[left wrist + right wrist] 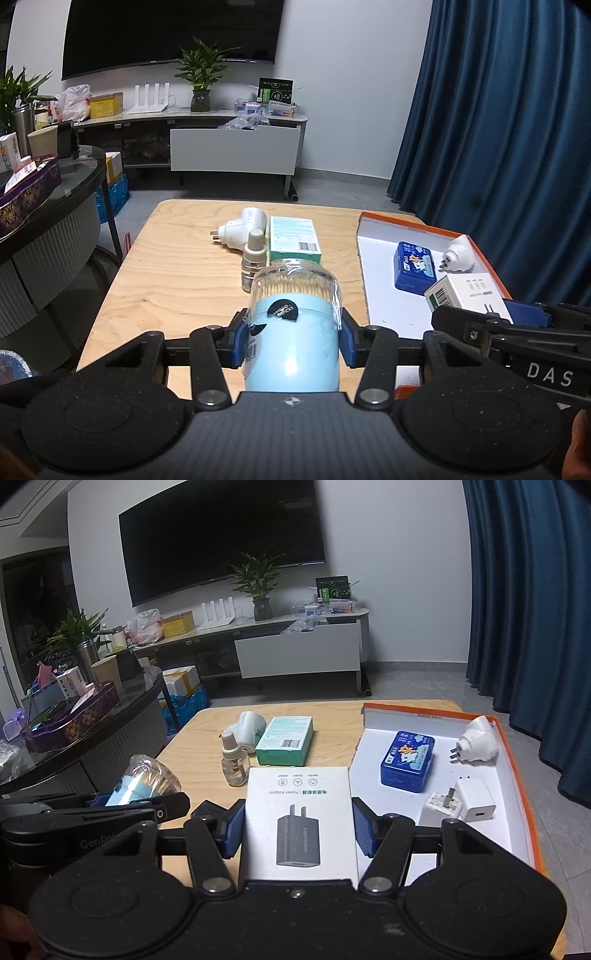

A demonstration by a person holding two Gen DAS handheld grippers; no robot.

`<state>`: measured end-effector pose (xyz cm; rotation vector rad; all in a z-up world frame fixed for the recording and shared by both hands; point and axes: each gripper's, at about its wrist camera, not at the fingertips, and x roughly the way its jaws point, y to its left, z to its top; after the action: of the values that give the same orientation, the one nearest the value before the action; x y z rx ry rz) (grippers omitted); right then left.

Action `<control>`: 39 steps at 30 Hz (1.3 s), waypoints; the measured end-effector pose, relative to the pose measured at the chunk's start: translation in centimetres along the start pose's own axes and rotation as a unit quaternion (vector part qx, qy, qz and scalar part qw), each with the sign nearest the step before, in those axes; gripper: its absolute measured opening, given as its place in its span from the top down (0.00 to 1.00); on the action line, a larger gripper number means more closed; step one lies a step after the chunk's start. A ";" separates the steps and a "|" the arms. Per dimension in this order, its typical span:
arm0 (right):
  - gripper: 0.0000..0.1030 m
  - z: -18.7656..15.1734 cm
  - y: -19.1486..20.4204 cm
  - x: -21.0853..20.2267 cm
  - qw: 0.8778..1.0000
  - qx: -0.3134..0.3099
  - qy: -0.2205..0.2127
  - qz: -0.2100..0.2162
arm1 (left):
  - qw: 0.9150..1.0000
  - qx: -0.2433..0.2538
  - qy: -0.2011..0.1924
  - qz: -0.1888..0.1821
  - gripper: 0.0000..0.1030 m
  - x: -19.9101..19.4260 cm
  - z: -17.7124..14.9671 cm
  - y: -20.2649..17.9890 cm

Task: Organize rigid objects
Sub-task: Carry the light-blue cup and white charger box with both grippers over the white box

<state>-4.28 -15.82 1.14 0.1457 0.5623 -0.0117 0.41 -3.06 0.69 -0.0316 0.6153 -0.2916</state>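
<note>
Left wrist view: left gripper [291, 341] clamps toothpick jar [293, 325]; right gripper [299, 829] clamps adapter box [300, 819].

table [192, 738] | plug [249, 725]; bottle [232, 760]; green box [286, 740]; tray [517, 760]

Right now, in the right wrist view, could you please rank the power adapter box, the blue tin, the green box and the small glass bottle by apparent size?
1. power adapter box, though nearness to the camera inflates it
2. green box and blue tin look alike; unranked
3. small glass bottle
</note>
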 end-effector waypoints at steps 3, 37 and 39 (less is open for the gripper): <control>0.31 -0.1 -0.3 -0.5 1.000 0.003 -0.004 -0.002 | 1.000 0.004 -0.003 -0.003 0.54 -0.3 -0.1 -0.4; 0.31 -0.7 -5.5 -2.6 0.997 0.047 -0.025 -0.055 | 0.998 0.033 -0.005 -0.048 0.54 0.7 0.2 -4.3; 0.31 -0.7 -5.9 -2.5 0.997 0.049 -0.025 -0.062 | 0.998 0.036 -0.004 -0.053 0.54 1.0 0.3 -4.8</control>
<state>-7.13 -21.66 1.07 0.2060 0.5210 -0.1634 0.14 -7.94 0.92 0.0033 0.5963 -0.4160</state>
